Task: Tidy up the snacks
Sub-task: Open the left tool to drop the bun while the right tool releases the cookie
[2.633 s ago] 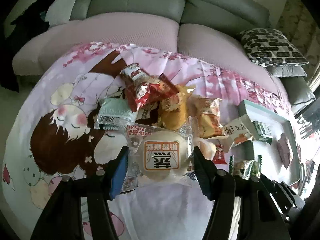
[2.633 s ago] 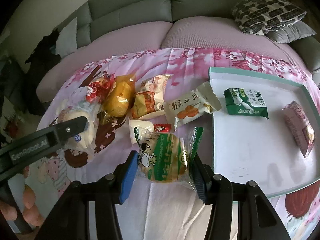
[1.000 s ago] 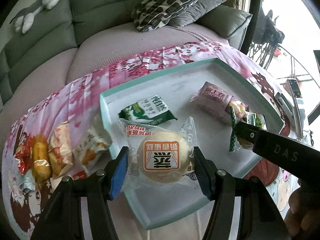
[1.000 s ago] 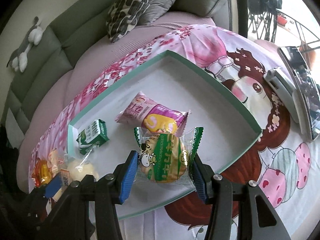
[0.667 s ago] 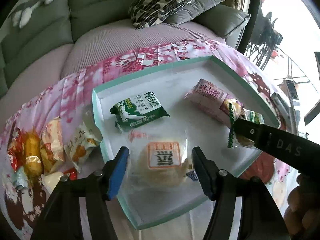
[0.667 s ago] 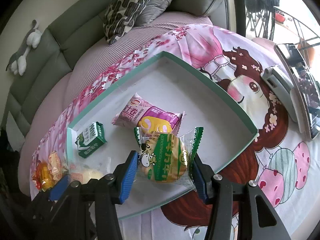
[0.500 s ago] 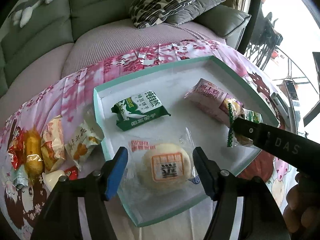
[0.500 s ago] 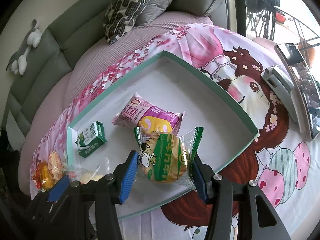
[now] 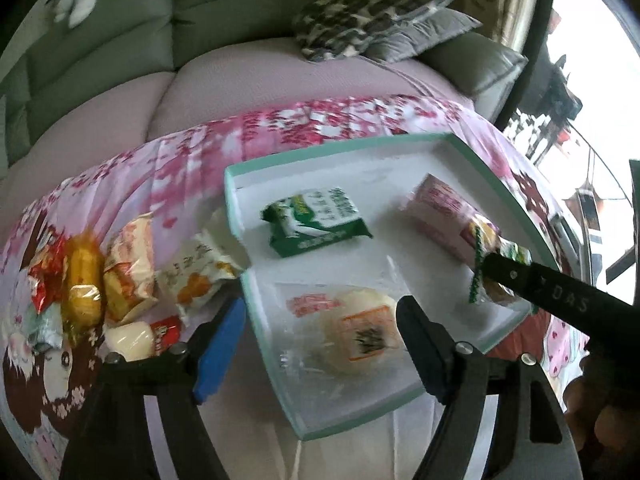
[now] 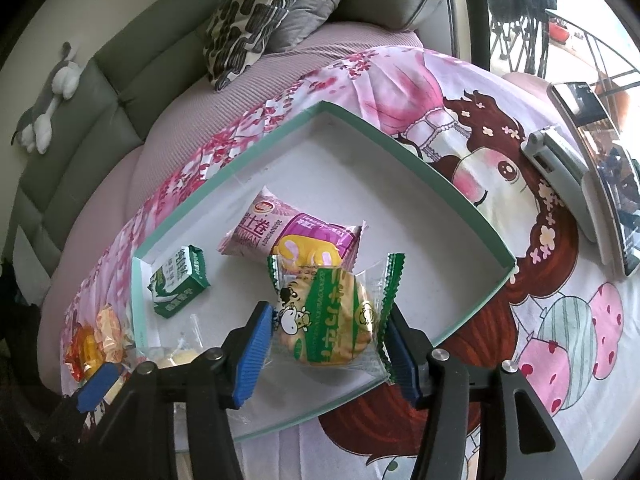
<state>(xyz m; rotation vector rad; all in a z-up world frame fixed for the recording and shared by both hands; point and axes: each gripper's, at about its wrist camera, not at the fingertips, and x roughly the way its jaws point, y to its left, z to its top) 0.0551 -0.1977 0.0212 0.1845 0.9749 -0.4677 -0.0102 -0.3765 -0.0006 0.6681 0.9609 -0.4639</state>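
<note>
Your left gripper (image 9: 320, 344) gapes wide above the bun (image 9: 356, 330) in the tray (image 9: 464, 148); your right gripper (image 10: 326, 344) clamps the biscuit (image 10: 328, 320).

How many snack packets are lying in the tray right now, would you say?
3: green packet near the back-left, pink packet mid-tray, white bun at the front edge. Nothing seems hidden.

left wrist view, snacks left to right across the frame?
Yellow cake pack → orange-print white pack → green milk carton → white bun pack → pink roll pack → green-edged cookie pack, held by the right tool.
</note>
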